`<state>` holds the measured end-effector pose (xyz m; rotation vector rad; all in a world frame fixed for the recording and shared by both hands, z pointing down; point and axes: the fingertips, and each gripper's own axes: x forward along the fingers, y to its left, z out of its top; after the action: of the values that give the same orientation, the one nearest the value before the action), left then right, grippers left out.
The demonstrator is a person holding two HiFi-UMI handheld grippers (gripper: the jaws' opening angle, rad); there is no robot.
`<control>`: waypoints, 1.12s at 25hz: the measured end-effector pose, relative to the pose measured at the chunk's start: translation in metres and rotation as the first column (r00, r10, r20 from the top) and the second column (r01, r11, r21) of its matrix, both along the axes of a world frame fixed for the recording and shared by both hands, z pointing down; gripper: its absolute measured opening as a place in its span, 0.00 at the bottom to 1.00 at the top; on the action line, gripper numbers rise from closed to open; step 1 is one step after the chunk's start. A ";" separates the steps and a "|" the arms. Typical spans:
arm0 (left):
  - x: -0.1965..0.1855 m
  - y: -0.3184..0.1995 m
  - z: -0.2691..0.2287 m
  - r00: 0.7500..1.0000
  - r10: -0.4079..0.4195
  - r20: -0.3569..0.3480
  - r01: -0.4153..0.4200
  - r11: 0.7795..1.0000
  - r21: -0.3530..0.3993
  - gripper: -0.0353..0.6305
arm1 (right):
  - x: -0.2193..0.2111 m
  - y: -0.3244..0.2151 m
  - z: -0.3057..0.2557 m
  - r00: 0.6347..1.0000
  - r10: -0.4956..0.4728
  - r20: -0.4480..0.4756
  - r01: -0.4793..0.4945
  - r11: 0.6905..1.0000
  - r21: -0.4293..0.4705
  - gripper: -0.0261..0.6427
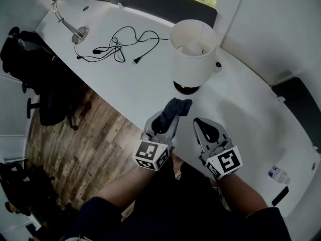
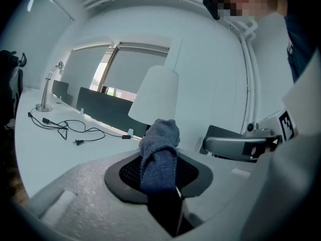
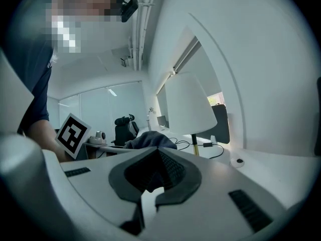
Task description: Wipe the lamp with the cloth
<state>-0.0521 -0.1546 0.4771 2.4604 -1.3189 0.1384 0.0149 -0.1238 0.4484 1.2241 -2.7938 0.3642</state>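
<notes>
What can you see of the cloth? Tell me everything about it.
The cloth is dark blue-grey and looks soft and fuzzy, like terry. It is bunched into a rumpled wad and pinched between the jaws of the left gripper, with its free end bulging out past the jaw tips. It is held over the white table, close in front of the lamp. No contact with the lamp shows.

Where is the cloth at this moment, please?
The cloth is clamped in the left gripper, near the centre of the head view, just short of the lamp base, with the right gripper beside it.
</notes>
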 end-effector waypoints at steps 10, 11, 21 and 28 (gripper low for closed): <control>0.011 -0.049 0.059 0.992 0.056 0.111 -0.053 0.998 -0.024 0.23 | 0.011 -0.023 0.032 0.997 0.069 -0.029 -0.070 0.997 -0.024 0.05; 0.013 -0.053 0.064 0.989 0.068 0.130 -0.066 0.998 -0.019 0.23 | 0.013 -0.024 0.035 0.997 0.076 -0.032 -0.077 0.997 -0.030 0.05; 0.046 -0.092 0.114 0.963 0.135 0.235 -0.126 0.991 -0.051 0.23 | 0.027 -0.025 0.060 0.991 0.123 -0.052 -0.126 0.990 -0.069 0.05; 0.050 -0.112 0.134 0.924 0.176 0.339 -0.162 0.984 -0.072 0.23 | 0.028 -0.028 0.068 0.990 0.132 -0.045 -0.135 0.988 -0.078 0.05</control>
<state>-0.0022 -0.2661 0.6110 2.5929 -1.2112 0.6618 0.0426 -0.1521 0.5167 1.3882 -2.6430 0.4519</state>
